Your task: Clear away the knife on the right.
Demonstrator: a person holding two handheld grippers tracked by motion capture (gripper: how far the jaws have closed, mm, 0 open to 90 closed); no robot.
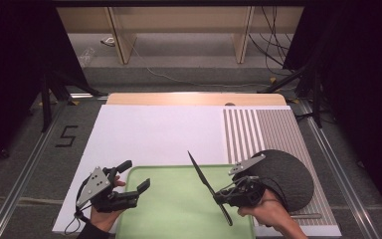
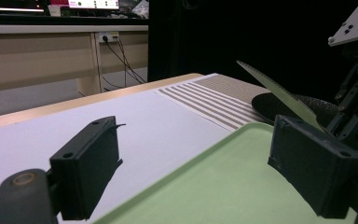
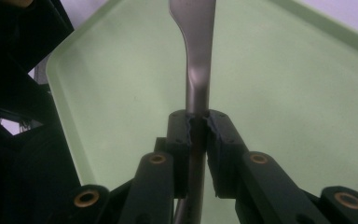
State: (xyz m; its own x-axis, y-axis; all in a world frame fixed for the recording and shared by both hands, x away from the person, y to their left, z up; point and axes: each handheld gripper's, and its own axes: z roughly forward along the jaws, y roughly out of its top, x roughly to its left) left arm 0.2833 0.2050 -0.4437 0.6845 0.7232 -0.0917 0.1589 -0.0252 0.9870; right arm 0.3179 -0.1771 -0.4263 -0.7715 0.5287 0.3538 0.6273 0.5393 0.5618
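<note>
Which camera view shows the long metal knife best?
The high view: the long metal knife shows whole, clamped in the right gripper. The left gripper view shows its serrated blade; the right gripper view shows its handle.

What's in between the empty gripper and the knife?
Just bare green tray. In the high view, nothing lies between the open left gripper and the knife that the right gripper holds.

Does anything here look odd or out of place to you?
Nothing looks spilled or broken. The one unusual thing is the knife: the right gripper has its jaws shut on the handle and holds it in the air, slanting over the green tray. The left gripper is open near the tray's left edge.
</note>
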